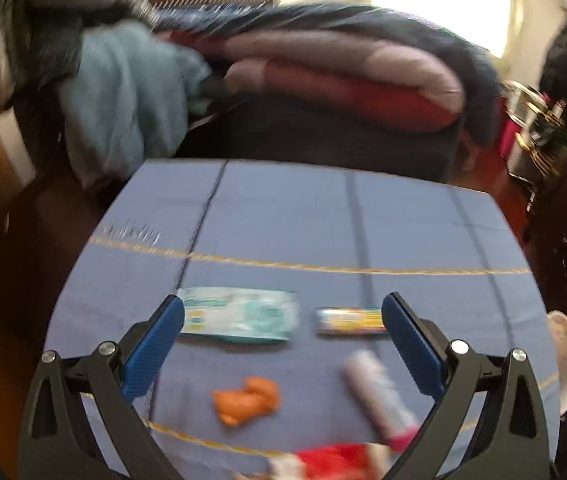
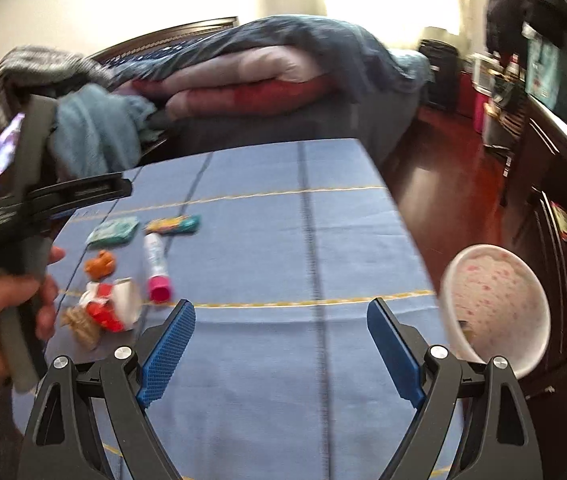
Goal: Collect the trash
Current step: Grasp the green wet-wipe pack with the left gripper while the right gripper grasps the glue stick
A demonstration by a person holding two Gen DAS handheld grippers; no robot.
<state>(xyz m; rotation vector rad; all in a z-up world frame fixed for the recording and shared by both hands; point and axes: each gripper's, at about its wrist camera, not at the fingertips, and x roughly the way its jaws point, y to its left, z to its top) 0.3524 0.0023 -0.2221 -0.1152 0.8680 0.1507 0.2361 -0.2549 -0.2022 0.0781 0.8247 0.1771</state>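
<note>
Small litter lies on the blue cloth tabletop (image 1: pixel 423 232) ahead of the left tongs (image 1: pixel 283 320): a crumpled orange scrap (image 1: pixel 247 400), a flat green wrapper (image 1: pixel 239 314), a candy wrapper (image 1: pixel 349 322), a pink-capped tube (image 1: pixel 375 392). All look light; the scrap seems soft enough to pinch across its middle, the tube likelier to roll. Both tongs gape, empty. A speckled bowl (image 2: pixel 495 304) sits just right of the right tongs (image 2: pixel 281 320).
</note>
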